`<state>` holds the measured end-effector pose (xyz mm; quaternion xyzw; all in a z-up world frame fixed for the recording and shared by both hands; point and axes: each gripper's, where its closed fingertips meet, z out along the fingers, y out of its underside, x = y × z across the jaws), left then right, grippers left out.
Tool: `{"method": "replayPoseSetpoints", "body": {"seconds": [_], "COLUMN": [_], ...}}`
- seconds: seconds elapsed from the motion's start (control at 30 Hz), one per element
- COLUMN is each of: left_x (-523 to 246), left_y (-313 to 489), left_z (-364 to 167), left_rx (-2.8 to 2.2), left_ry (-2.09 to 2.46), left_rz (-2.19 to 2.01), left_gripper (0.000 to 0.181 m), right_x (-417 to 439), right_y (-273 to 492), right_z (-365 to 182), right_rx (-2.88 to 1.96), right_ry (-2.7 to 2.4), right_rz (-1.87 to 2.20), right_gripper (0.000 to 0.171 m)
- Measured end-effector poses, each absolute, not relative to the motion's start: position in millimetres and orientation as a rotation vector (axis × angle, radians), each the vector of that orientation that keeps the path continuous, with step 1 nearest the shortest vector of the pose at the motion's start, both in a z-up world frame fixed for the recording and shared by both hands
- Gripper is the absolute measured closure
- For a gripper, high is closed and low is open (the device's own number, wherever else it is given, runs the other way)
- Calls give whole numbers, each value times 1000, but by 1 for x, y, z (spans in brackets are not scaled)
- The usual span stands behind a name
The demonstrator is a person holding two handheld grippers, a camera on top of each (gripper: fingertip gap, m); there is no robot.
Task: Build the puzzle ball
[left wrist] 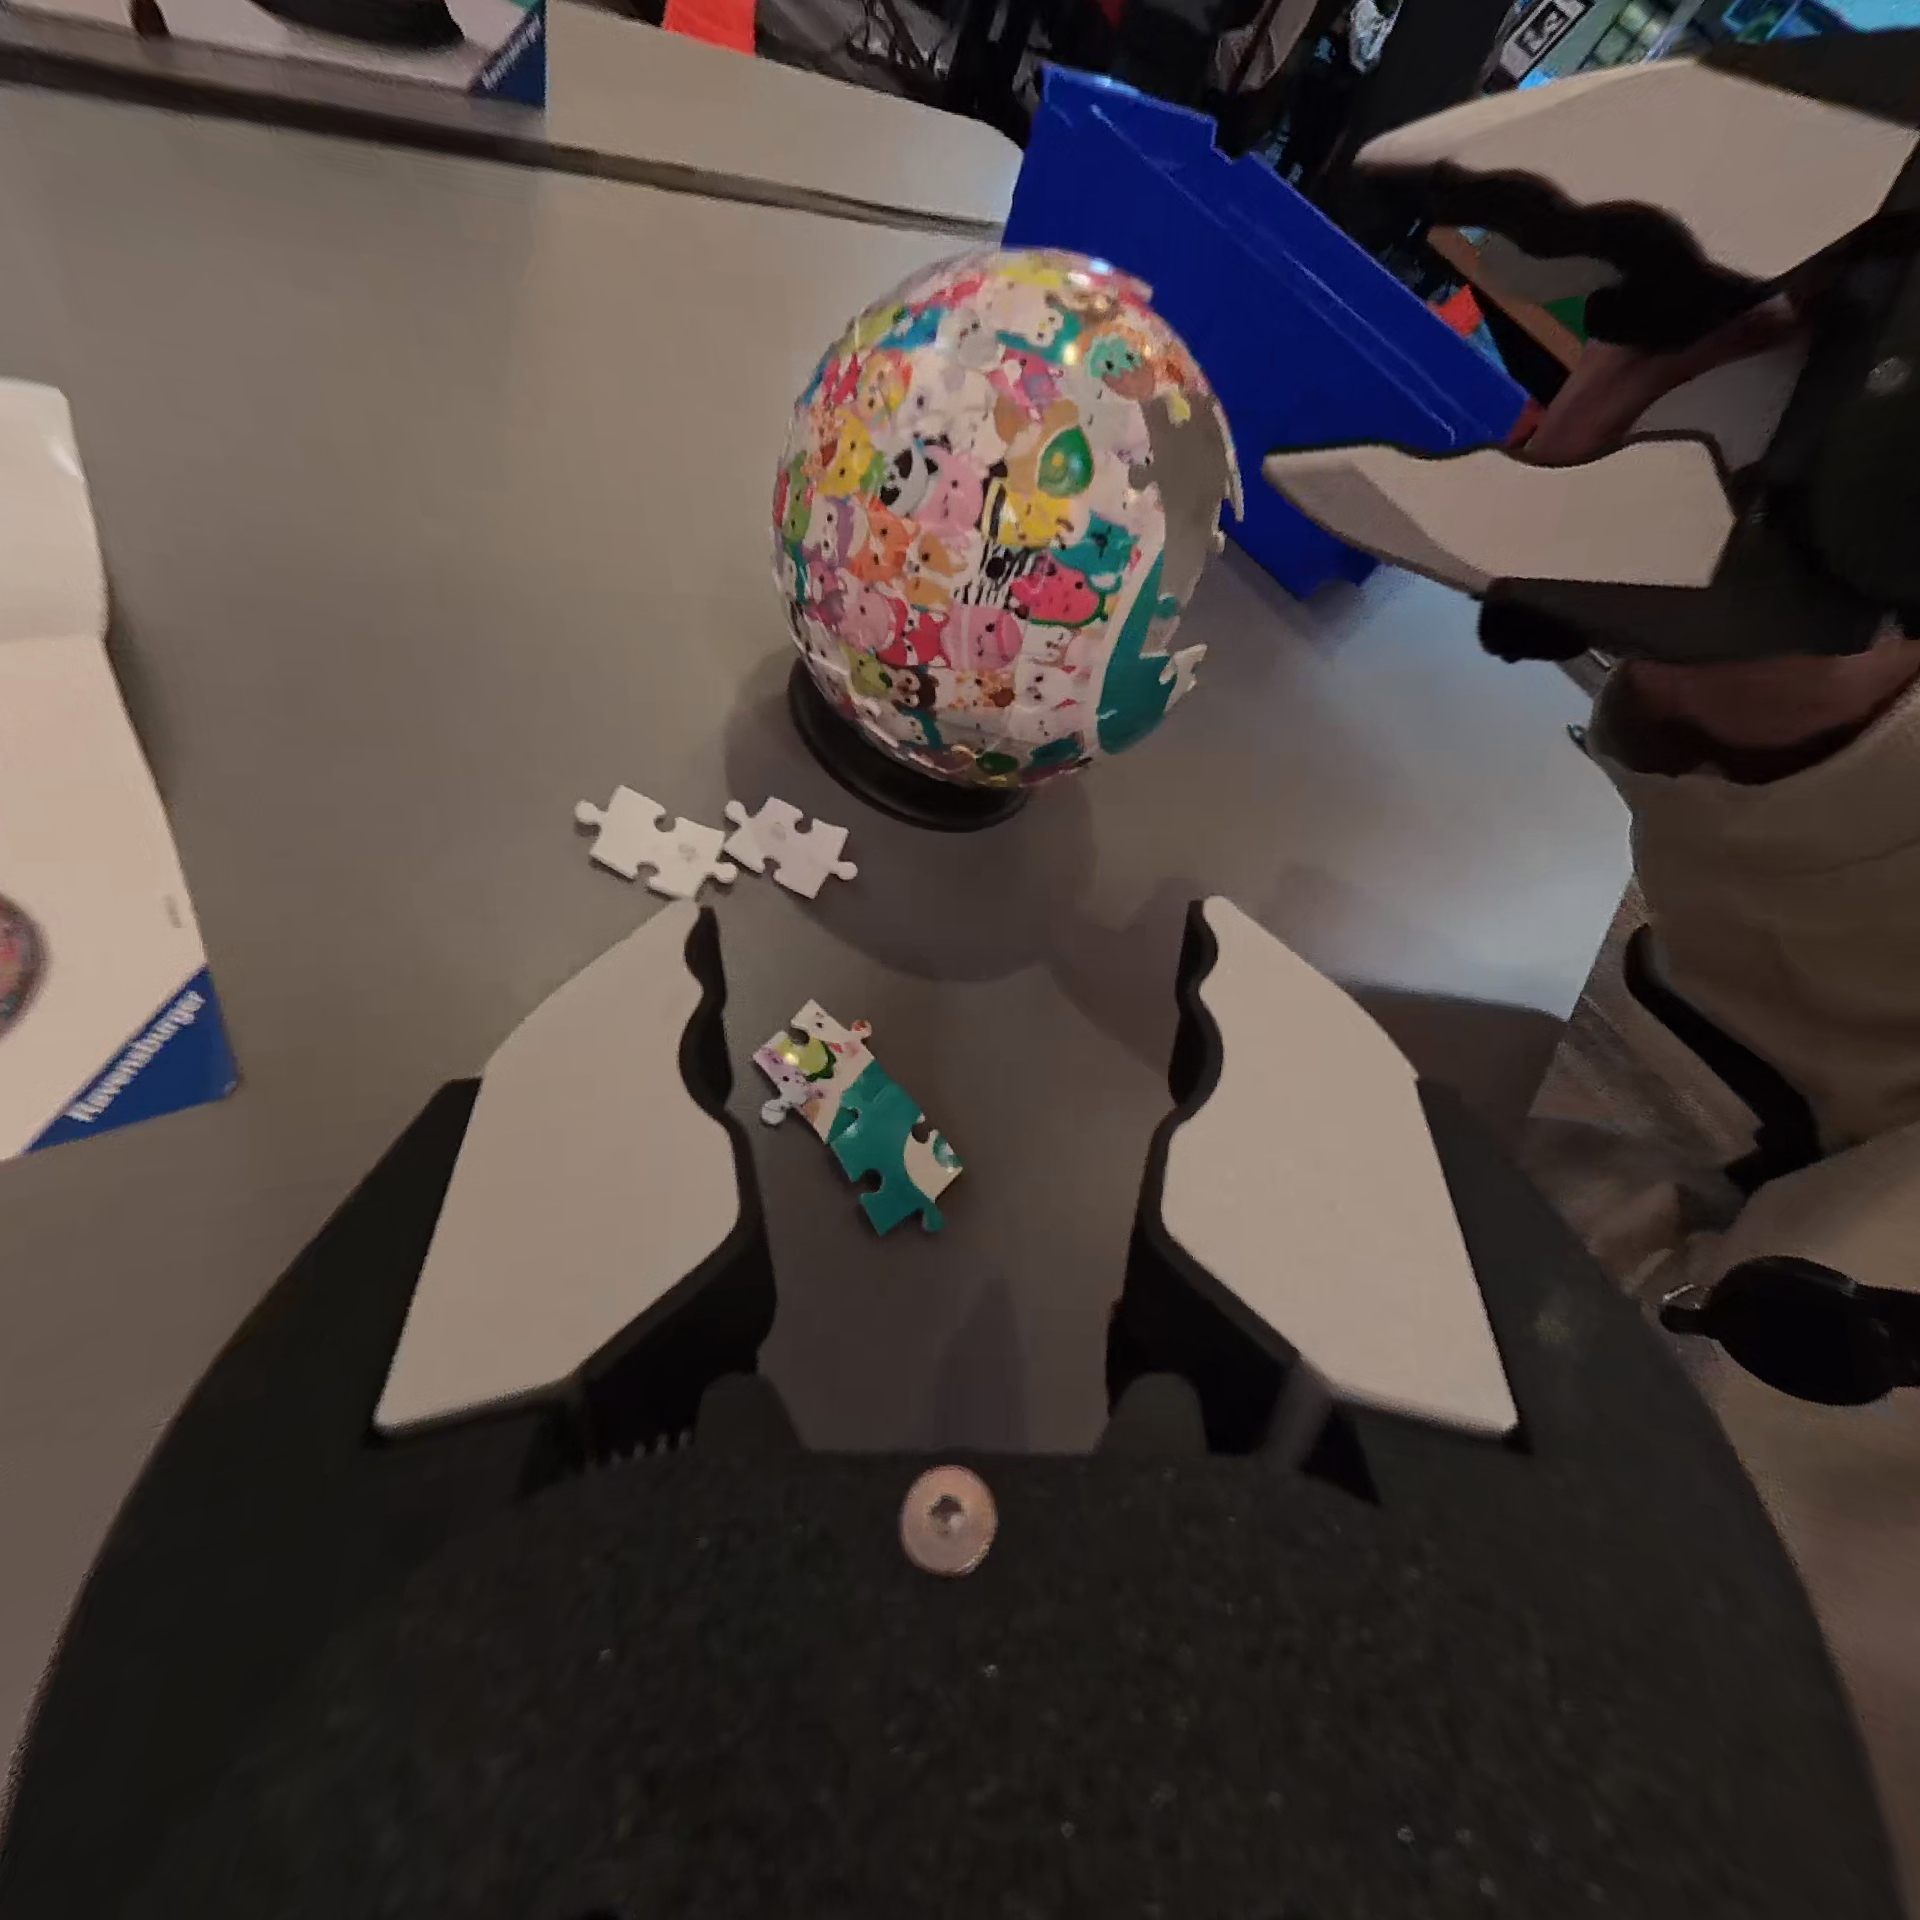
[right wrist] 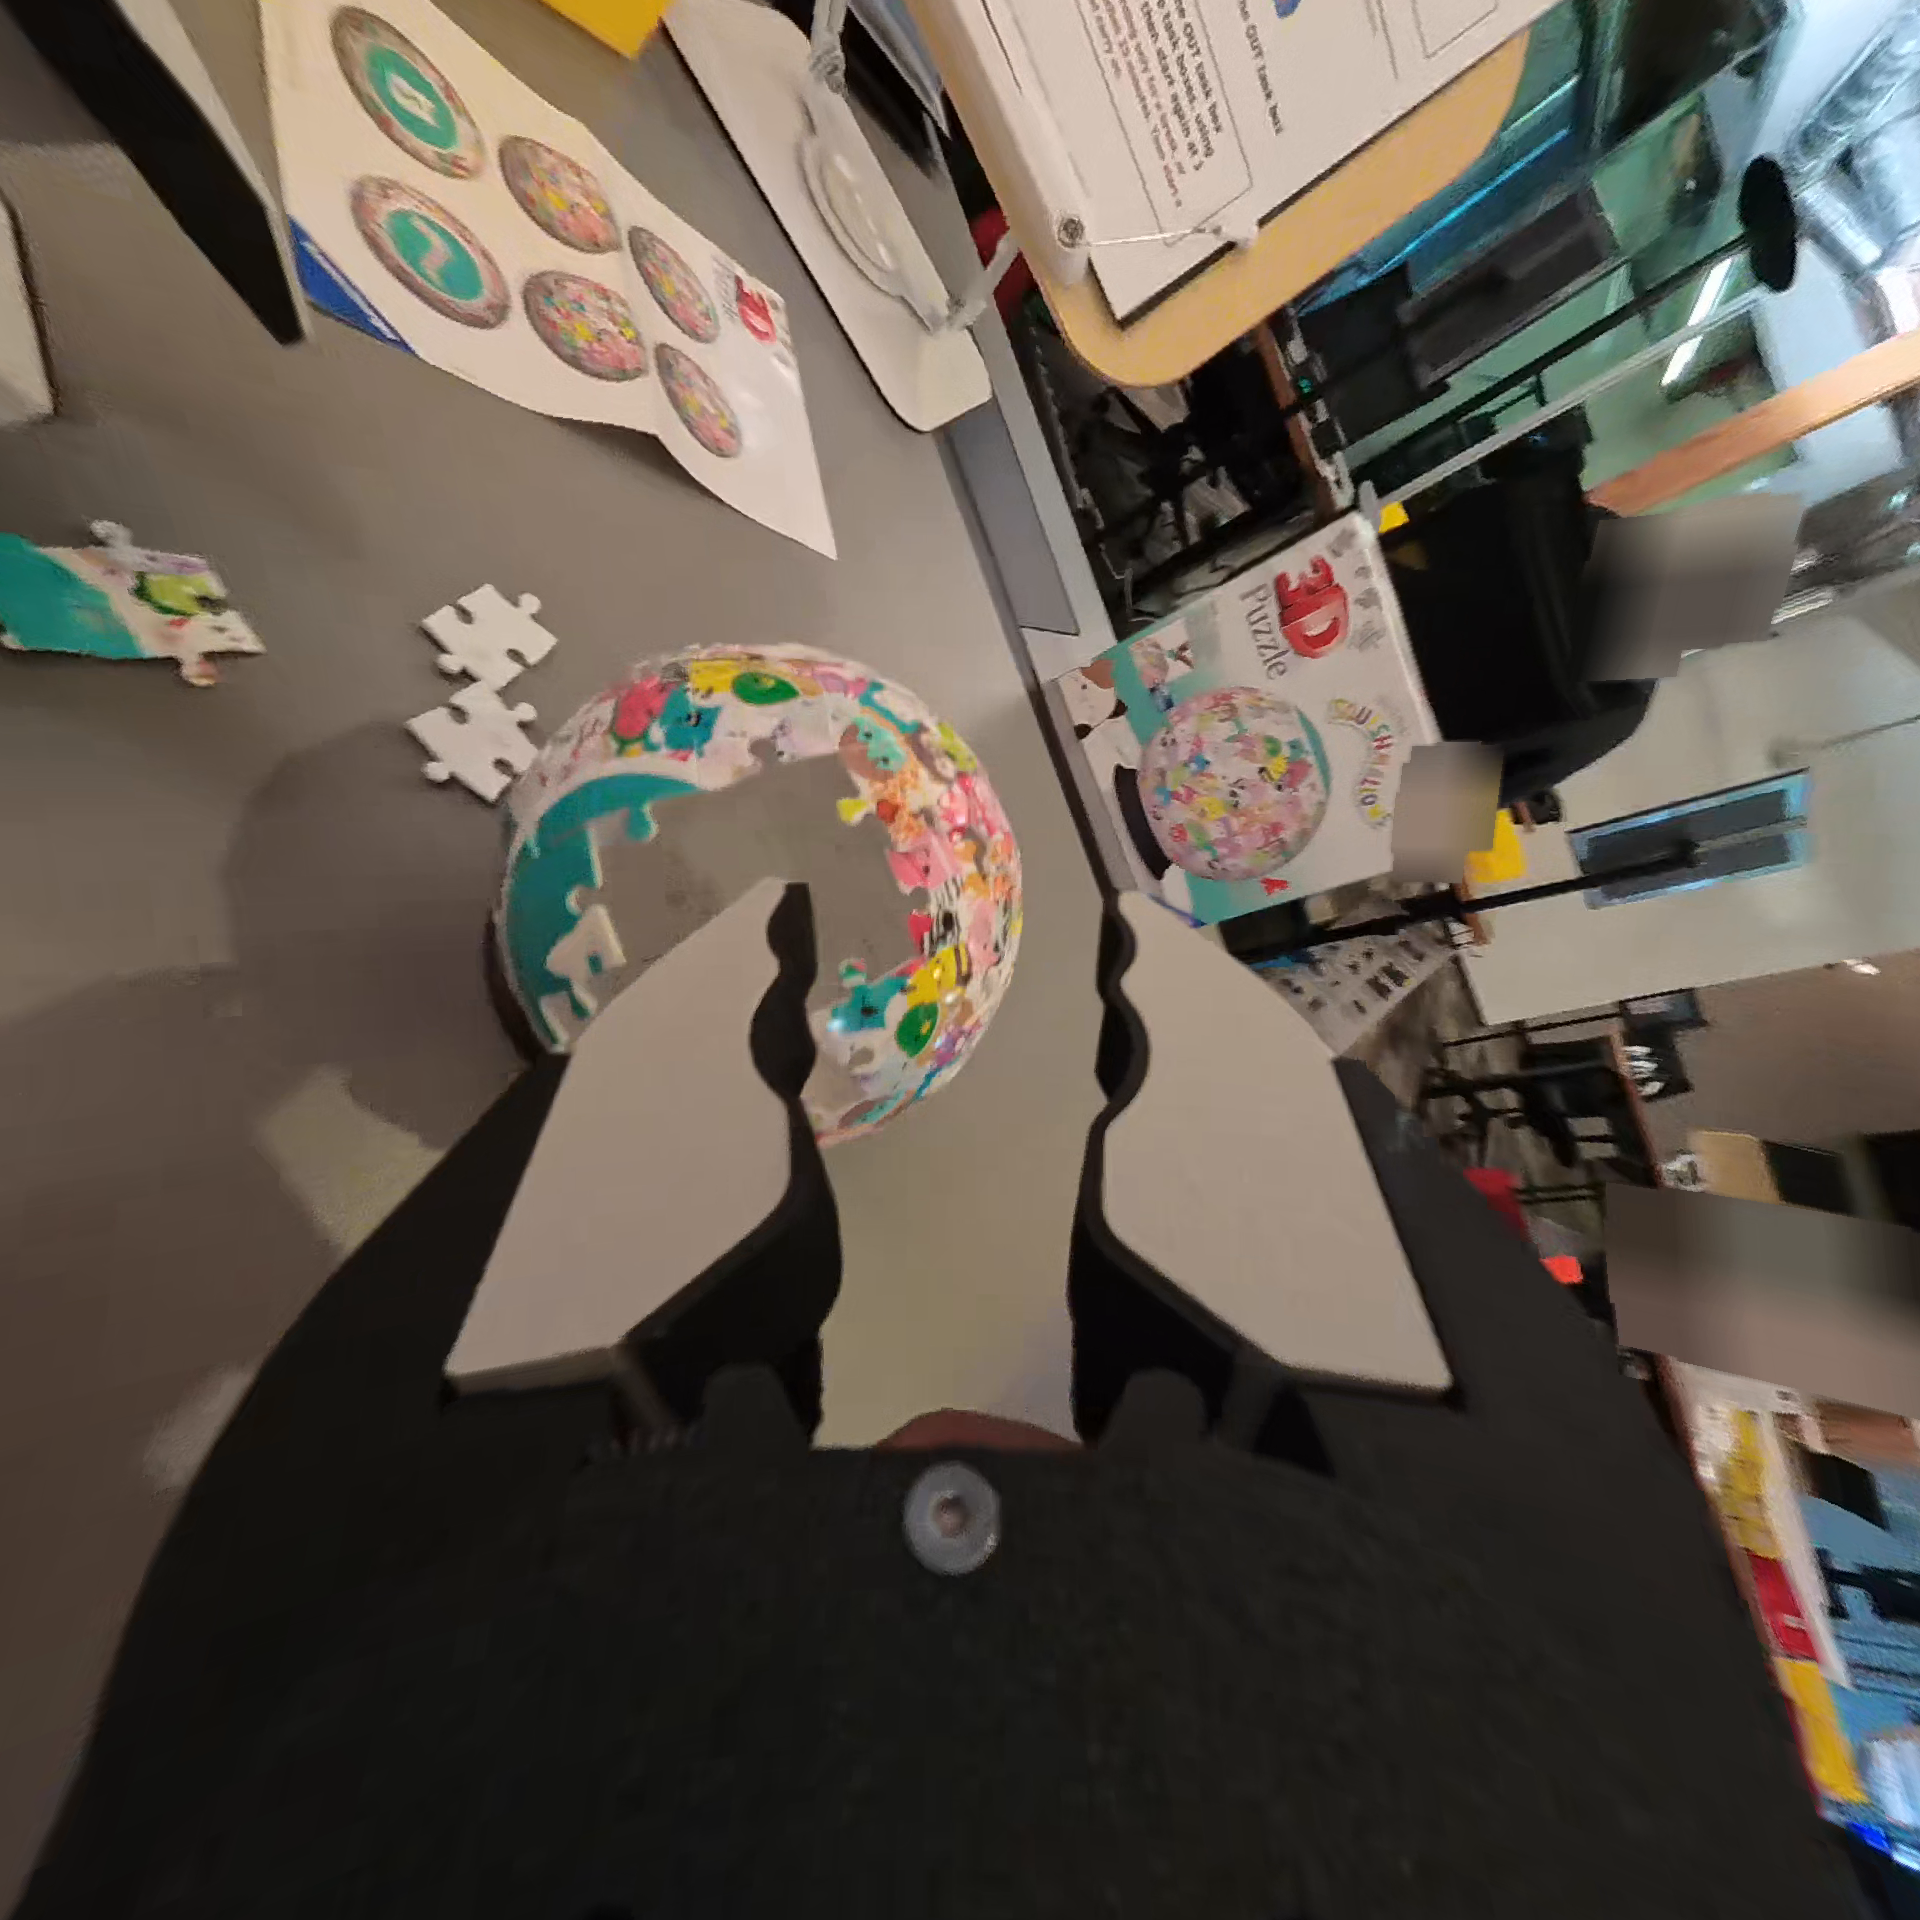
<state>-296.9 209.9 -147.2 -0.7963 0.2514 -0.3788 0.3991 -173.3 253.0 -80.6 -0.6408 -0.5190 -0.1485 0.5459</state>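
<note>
Left to right across the table point(left wrist: 364, 540), as your left gripper's camera shows it. At the far left lies the instruction sheet point(left wrist: 94, 831), partly out of frame. Next come two blank white pieces point(left wrist: 717, 842), face down, touching each other, just beside the ball's stand. Nearer to you, a joined cluster of printed pieces point(left wrist: 862, 1117), part patterned and part teal, lies flat between the fingers of your left gripper point(left wrist: 951, 935). Those fingers stand wide apart and hold nothing; whether they hover or rest on the table cannot be told.

At centre, the puzzle ball point(left wrist: 987, 520) sits on its dark ring stand point(left wrist: 894, 779). Most of the shell is assembled. The right wrist view shows a large gap point(right wrist: 727, 862) in the ball's side, bordered by teal pieces and by patterned ones, with the bare inside of the shell visible through it.

At the right, your right gripper point(left wrist: 1320, 312) hangs near the open side of the ball, apart from it, fingers spread and empty. Behind it stands a blue bin point(left wrist: 1247, 312).

Judged progress: well past halfway. What remains is to fill the gap, and the loose cluster and the two white pieces look like the stock for it; whether they suffice cannot be told.
</note>
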Motion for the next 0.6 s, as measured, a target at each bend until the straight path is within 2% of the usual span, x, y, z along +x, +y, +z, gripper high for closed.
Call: {"method": "replayPoseSetpoints", "body": {"seconds": [0.07,0.47,0.6], "left_x": [-298,-293,-290], "left_y": [211,204,201], "left_z": [-141,-139,-138], "left_rx": [-1977,-1958,-1952], "left_ry": [629,622,636], "left_rz": [-953,-1058,-1054], "left_gripper": [101,103,103], "right_x": [-173,-181,-182], "right_y": [262,281,285], "right_z": [-81,-97,-101], "right_rx": [-1481,-1480,-1478], "right_ry": [-1239,-1357,-1378], "right_rz": [-473,-694,-724], "right_gripper": [128,131,138]}}
